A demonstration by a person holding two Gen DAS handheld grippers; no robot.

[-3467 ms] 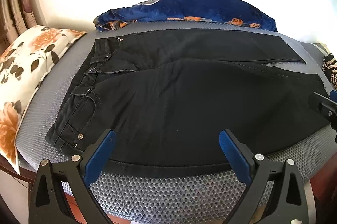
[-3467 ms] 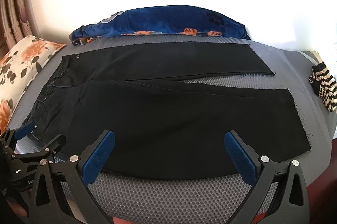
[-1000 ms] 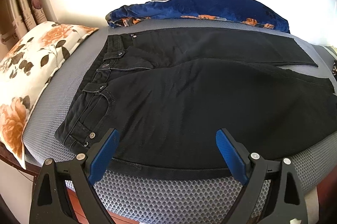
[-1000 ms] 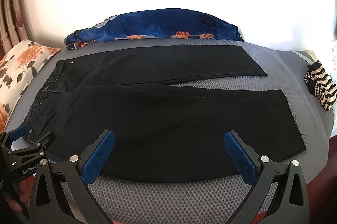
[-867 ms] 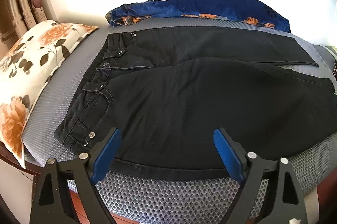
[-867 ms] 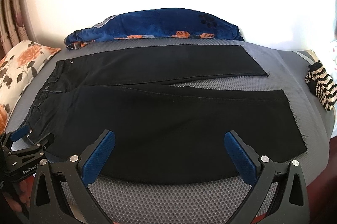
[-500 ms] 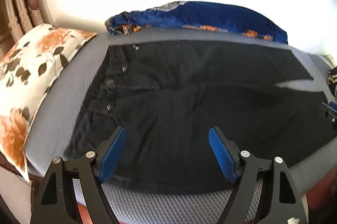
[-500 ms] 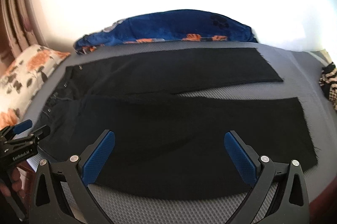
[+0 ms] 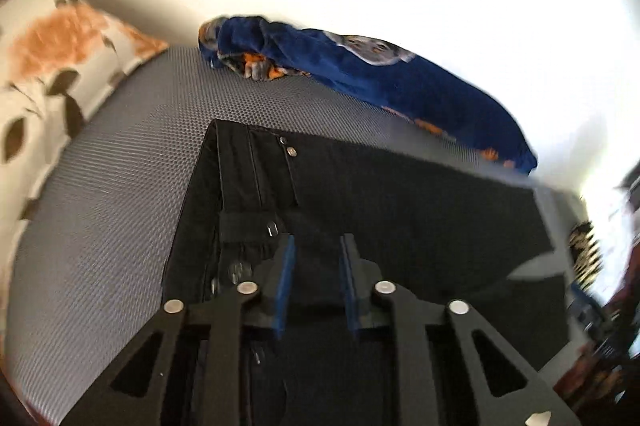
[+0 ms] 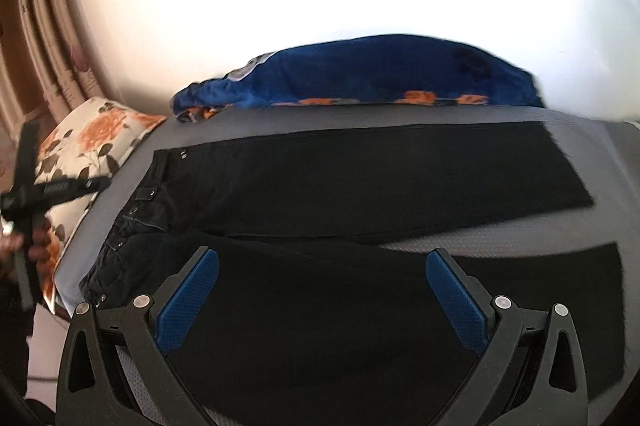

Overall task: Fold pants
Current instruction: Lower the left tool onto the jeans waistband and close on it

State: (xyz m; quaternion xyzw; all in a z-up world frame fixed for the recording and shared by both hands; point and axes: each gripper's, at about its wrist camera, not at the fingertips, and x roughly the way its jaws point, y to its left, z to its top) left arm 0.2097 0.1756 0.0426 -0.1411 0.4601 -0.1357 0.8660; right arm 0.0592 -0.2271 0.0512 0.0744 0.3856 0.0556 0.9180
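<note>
Black pants (image 10: pixel 360 178) lie flat on a grey mesh mattress (image 10: pixel 520 230), waist to the left and both legs running right. My right gripper (image 10: pixel 320 254) stands wide open low over the near leg, with nothing between its pads. My left gripper (image 9: pixel 318 240) hangs over the waistband and fly of the pants (image 9: pixel 400 206). Its jaws are closing and only a narrow gap is left. Black cloth shows behind that gap, and no fold is lifted. In the right wrist view the left gripper (image 10: pixel 60 188) is at the far left, held by a hand (image 10: pixel 36 238).
A floral pillow (image 10: pixel 92 134) lies beyond the waist end, also the pillow (image 9: pixel 48 66) at left. A blue blanket (image 10: pixel 380 74) is bunched along the far wall. A striped knitted item (image 9: pixel 584 250) sits past the leg ends. The mattress (image 9: pixel 120 166) drops off at the near edge.
My left gripper has swung over to the waist end and rolled, and its jaws have gone from wide to nearly closed. The right gripper has shifted slightly along the near leg.
</note>
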